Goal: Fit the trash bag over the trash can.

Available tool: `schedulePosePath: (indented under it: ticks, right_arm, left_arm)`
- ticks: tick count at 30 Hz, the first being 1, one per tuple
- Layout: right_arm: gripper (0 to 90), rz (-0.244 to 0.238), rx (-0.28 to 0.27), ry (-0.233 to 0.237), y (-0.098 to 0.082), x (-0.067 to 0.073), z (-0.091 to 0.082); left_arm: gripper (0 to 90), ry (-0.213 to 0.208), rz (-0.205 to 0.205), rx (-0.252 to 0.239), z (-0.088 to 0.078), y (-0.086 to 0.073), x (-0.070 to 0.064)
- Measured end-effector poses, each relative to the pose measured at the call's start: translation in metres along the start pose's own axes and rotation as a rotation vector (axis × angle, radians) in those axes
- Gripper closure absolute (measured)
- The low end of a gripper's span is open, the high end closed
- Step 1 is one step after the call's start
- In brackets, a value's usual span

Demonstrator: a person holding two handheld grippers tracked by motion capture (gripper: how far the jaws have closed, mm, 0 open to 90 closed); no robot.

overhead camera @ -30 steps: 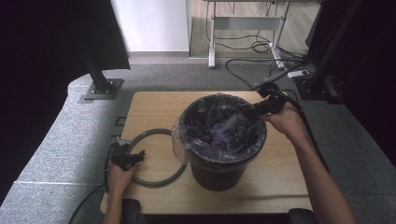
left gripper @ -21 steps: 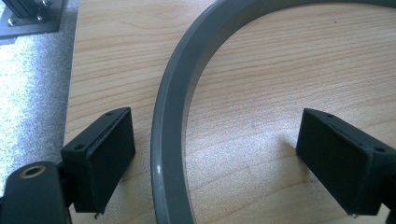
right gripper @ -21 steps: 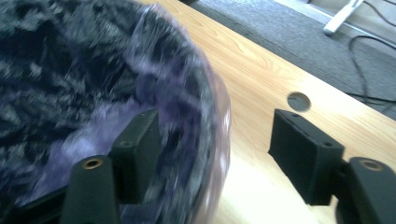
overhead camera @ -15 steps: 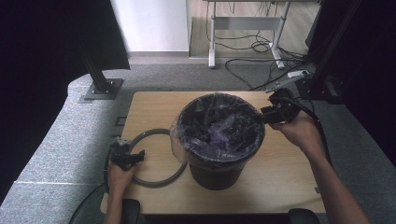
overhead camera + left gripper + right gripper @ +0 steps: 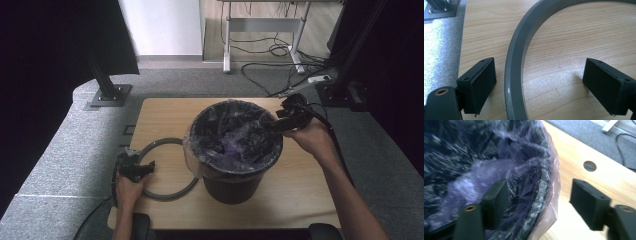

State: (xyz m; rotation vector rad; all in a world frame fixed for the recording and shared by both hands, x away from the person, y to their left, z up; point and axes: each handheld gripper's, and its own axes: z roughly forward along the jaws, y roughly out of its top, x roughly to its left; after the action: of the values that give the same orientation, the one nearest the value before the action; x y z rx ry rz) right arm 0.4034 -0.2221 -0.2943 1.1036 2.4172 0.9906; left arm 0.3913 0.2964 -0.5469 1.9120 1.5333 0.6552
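Note:
A black bin (image 5: 232,182) lined with a purple translucent bag (image 5: 235,140) stands mid-table. A grey ring (image 5: 162,141) lies flat to its left. My left gripper (image 5: 145,169) is open astride the ring's left arc; in the left gripper view the ring (image 5: 515,62) runs between the jaws close to the left one, with neither pad pressing on it. My right gripper (image 5: 276,125) is at the bin's right rim. Its jaws have just been opening and straddle the bag-covered rim (image 5: 544,177), one inside the bin and one outside, with a gap on the outer side.
The wooden table (image 5: 160,115) has a round hole (image 5: 590,166) near the bin's right side. Grey carpet surrounds it. A black stand base (image 5: 107,95) sits off the far left corner, and cables (image 5: 280,50) lie on the floor behind.
My right gripper has shifted a little at the bin's right rim and its jaws now stand wider apart. The left gripper and the ring have not moved.

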Motion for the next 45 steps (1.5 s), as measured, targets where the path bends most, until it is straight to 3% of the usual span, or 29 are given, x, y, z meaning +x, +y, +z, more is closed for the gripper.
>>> schedulePosePath:
  ticks: [3,7,9,12,14,17,29,31,33,36,40,45]
  right_arm:
    - [25.6,0.012,-0.014,0.004,-0.003,0.0,-0.01]
    - [32.5,0.035,0.026,0.045,-0.009,0.006,-0.01]
    - [39.4,0.03,0.046,0.061,-0.011,0.01,-0.004]
    - [52.3,0.029,0.08,0.021,-0.012,0.012,0.009]
    - [63.4,0.08,0.049,0.043,-0.012,0.006,0.011]
    - [66.1,0.106,0.031,0.049,-0.011,0.0,0.013]
    - [68.2,0.111,0.027,0.014,0.005,-0.008,0.026]
    - [61.0,0.104,0.018,0.001,0.006,-0.009,0.027]
    - [44.2,0.082,-0.01,-0.03,0.005,-0.01,0.025]
    - [28.8,0.087,-0.062,0.001,0.005,-0.012,0.018]
    - [15.2,0.061,-0.125,0.027,0.003,-0.012,0.003]
    - [11.6,0.038,-0.153,0.039,-0.005,-0.017,-0.016]
  left_arm:
    - [11.5,0.001,-0.001,0.0,0.0,0.0,0.0]
    - [11.5,0.001,-0.001,0.0,0.0,0.0,0.0]
    - [11.5,0.001,-0.001,0.0,0.0,0.0,0.0]
    - [11.5,0.001,-0.001,-0.002,0.0,0.0,0.0]
    - [11.5,0.0,-0.001,-0.002,0.0,0.0,0.0]
    - [11.5,0.001,-0.001,-0.001,0.0,0.0,0.0]
    - [11.5,0.001,-0.001,0.0,0.0,0.0,0.0]
    - [11.5,0.001,-0.001,0.0,0.0,0.0,0.0]
    - [11.5,0.0,0.0,0.0,0.0,0.0,0.0]
    - [11.5,0.0,0.0,0.0,0.0,0.0,0.0]
    - [11.7,0.0,0.0,-0.001,-0.001,-0.001,0.0]
    - [13.4,0.004,-0.004,-0.004,-0.001,-0.001,0.001]
